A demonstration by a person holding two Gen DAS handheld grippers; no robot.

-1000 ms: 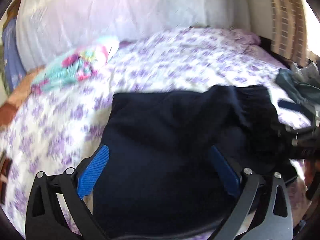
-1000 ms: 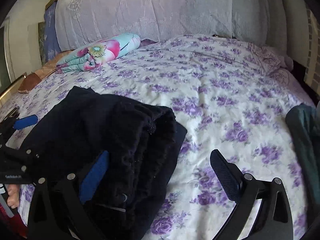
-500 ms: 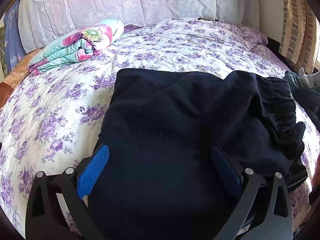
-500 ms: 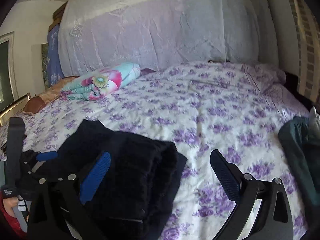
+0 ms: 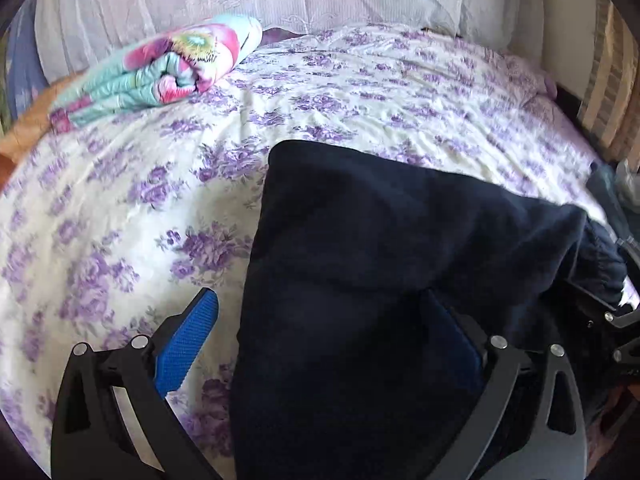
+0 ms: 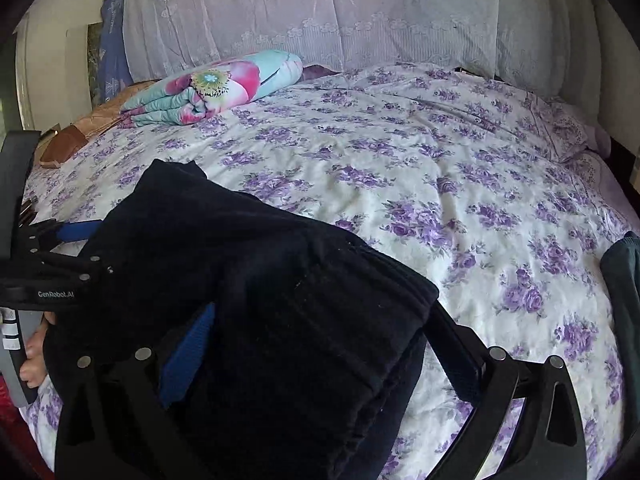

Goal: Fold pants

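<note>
Bed with flowered sheet (image 6: pixel 420 184)
A rolled bright quilt (image 6: pixel 216 88) lies near the white lace headboard cover (image 6: pixel 360 12); dark green cloth (image 6: pixel 626 292) at the right edge.

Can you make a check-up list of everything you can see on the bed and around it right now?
Surface: bed sheet, white with purple flowers, a bit wrinkled.
Job's things: dark pants, folded into a thick bundle near the front edge of the bed.
Clutter: rolled flowery blanket at the far left; dark green cloth at the right edge.
Grippers: left gripper open, fingers spread on either side of the pants' edge; right gripper open, pants lying between its fingers.
Cables: nothing seen.
Surroundings: white lace cover behind the bed; a hand holding the left gripper's handle.
</note>
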